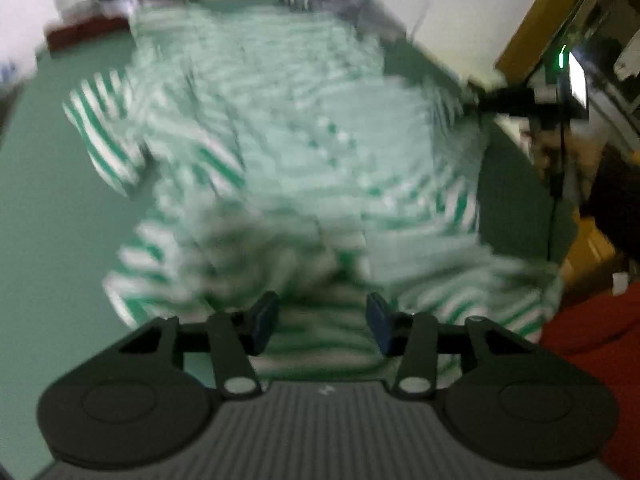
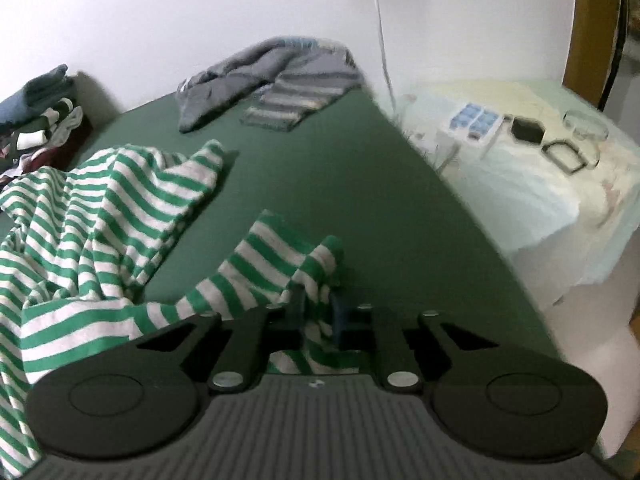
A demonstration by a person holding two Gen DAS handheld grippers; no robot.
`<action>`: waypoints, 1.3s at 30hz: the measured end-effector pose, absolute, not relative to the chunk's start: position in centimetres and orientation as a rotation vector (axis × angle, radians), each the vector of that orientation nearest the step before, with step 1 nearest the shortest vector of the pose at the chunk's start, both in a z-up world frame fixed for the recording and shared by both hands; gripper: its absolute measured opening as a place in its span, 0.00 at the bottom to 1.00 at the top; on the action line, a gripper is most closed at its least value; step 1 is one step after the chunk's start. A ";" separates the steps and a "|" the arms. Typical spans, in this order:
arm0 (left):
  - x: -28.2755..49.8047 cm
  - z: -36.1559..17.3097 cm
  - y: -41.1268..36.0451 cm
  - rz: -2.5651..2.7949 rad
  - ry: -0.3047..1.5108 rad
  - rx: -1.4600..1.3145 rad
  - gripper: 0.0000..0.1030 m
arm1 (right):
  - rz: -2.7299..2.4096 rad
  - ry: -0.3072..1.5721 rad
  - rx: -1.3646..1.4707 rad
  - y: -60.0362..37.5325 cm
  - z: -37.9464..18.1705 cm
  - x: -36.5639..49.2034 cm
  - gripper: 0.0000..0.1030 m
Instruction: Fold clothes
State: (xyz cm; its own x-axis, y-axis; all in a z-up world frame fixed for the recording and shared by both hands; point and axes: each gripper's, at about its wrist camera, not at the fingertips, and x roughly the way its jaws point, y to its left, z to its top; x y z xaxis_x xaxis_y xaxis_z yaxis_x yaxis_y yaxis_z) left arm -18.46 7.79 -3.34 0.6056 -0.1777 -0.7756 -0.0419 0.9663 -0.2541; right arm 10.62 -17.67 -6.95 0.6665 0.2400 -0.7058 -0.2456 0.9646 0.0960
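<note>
Green-and-white striped shirt: rumpled, spread on the green table, heavily blurred in the left wrist view. Right gripper: jaws clamped on its near edge. Left gripper: jaws apart above the cloth, gripping nothing.

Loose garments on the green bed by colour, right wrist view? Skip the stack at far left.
Green-and-white striped garment: 1
Grey garment: 1
Grey striped garment: 1
Total: 3
</note>
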 end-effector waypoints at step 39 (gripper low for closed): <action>-16.6 -2.6 26.6 0.524 0.862 -0.023 0.20 | 1.093 1.044 -0.019 -11.0 -1.2 -2.3 0.60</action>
State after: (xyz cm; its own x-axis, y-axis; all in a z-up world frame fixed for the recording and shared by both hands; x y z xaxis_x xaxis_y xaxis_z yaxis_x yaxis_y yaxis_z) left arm -16.56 26.62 -2.57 0.5328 0.4301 -0.7288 -0.4486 0.8738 0.1877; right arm -2.28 -10.96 -1.24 0.0594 0.7139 -0.6977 -0.7300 0.5078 0.4574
